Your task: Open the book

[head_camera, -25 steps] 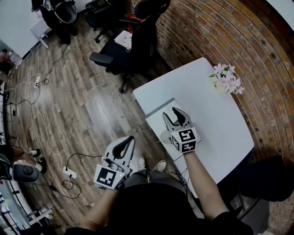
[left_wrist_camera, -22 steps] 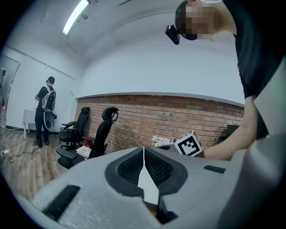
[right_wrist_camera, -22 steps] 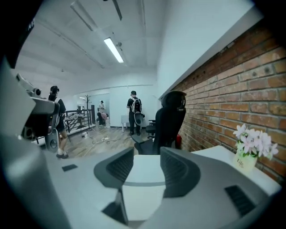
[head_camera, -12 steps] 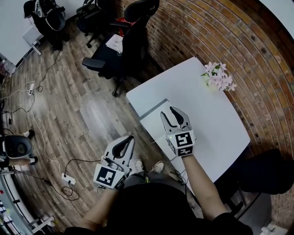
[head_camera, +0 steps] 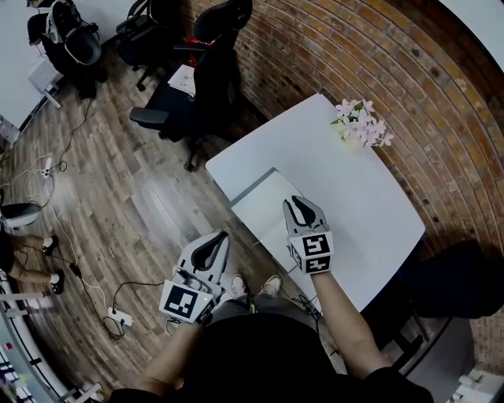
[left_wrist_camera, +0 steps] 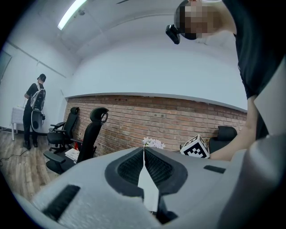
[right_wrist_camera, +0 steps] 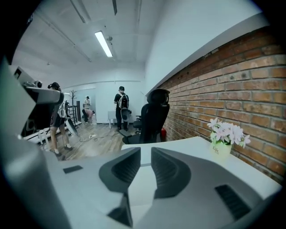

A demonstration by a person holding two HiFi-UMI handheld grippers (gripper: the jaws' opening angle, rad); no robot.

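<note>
Beyond the book (head_camera: pixel 260 206), flowerpot (right_wrist_camera: pixel 220 150) marked "Life"

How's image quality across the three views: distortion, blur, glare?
Head view: heavy fisheye, the brick wall bows; even light, sharp, but the pale book barely separates from the white table. Left gripper view: black corners, ceiling light blown out. Right gripper view: black corners too, flowers sharp, light strip bright without flare.

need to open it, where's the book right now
Head view: the book lies at the white table's left edge, with the right gripper over its right side.
</note>
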